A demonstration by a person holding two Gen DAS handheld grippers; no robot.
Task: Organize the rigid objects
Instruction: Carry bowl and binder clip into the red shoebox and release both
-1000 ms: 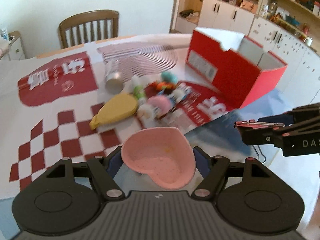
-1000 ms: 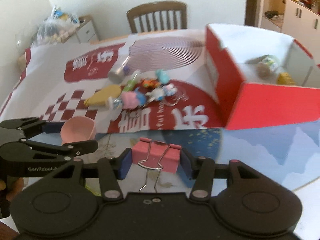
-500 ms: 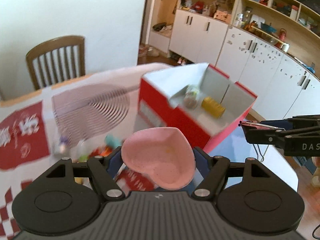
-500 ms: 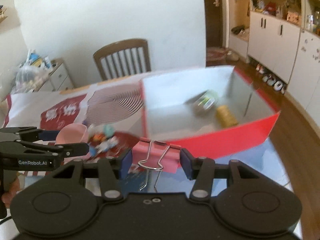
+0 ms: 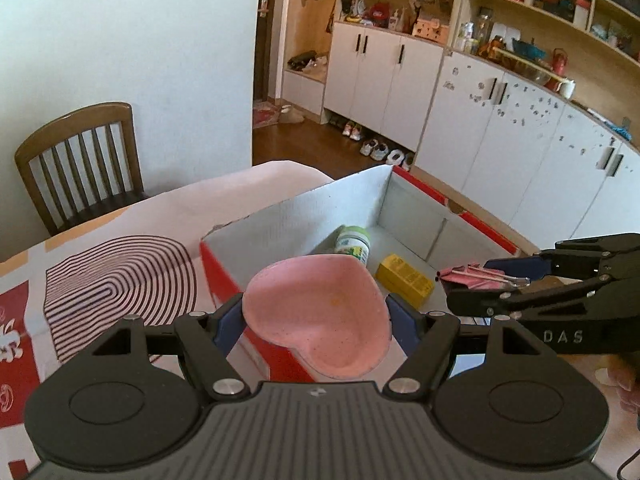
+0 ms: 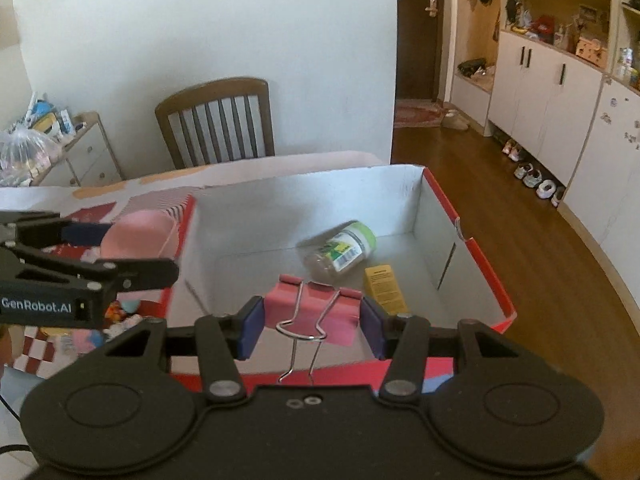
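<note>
The left gripper [image 5: 316,316] is clamping the pink dish [image 5: 320,312] over the red box [image 6: 472,248]'s near wall, while the right gripper [image 6: 312,316] is pinching the clip [image 6: 310,312] above the box floor. Both should be lowering before letting go, clear of the jar [image 6: 340,250].

From the right wrist, the left hand-held gripper [image 6: 120,236] covers most of the pink heart-shaped dish [image 6: 138,234] and the small toys [image 6: 116,314] on the worktop [image 6: 52,350], which are too blurred to identify. From the left wrist, the dish [image 5: 320,312] hides the near floor of the red box [image 5: 224,272] and the lower part of the green-lidded jar [image 5: 353,242]. The shelf items [image 5: 516,46] are too small to name.
</note>
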